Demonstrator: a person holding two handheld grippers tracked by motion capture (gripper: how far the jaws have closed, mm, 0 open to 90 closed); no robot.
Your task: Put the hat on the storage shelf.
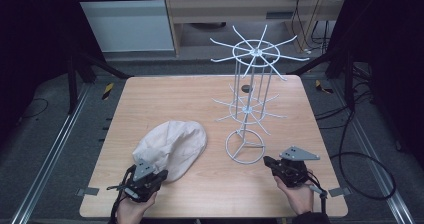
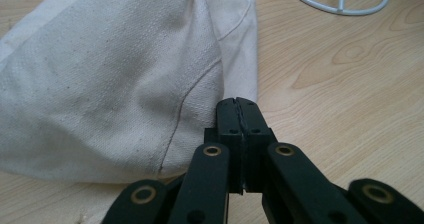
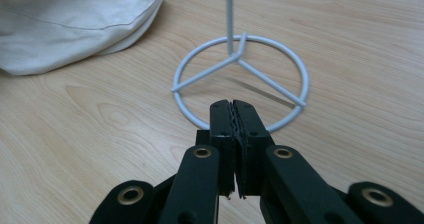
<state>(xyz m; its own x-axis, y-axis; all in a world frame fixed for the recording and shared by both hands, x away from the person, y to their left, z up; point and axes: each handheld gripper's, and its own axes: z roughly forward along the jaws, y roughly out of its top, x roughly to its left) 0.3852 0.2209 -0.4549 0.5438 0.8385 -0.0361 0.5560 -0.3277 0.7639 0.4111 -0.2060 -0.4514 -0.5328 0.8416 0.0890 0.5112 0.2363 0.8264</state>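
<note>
Left gripper [image 2: 237, 104] first: black jaws pressed together with nothing between them, tips resting just beside the near hem of the cream canvas flat cap [image 2: 110, 79], close enough that touch or a hair apart can't be told; in the high view the left gripper [image 1: 161, 174] sits by the table's near edge, left of centre, with the cap [image 1: 172, 146] lying flat just beyond it, toward the middle of the wooden table [image 1: 160, 91]. Over to the right gripper [image 3: 233, 106]: jaws together as well, empty, pointed at the near rim of the round wire base of the white wire hanging rack [image 3: 240, 79]; from above that gripper [image 1: 268, 161] hovers near the near right corner, the rack [image 1: 252, 94] standing upright right of centre, its two tiers of hooks bare. My read: this is the approach, nothing picked up, cap headed for a hook; next, the left jaws must part, slip over the hem and pinch the fabric, while the right likely needs to part and clamp the base ring to steady the rack.
</note>
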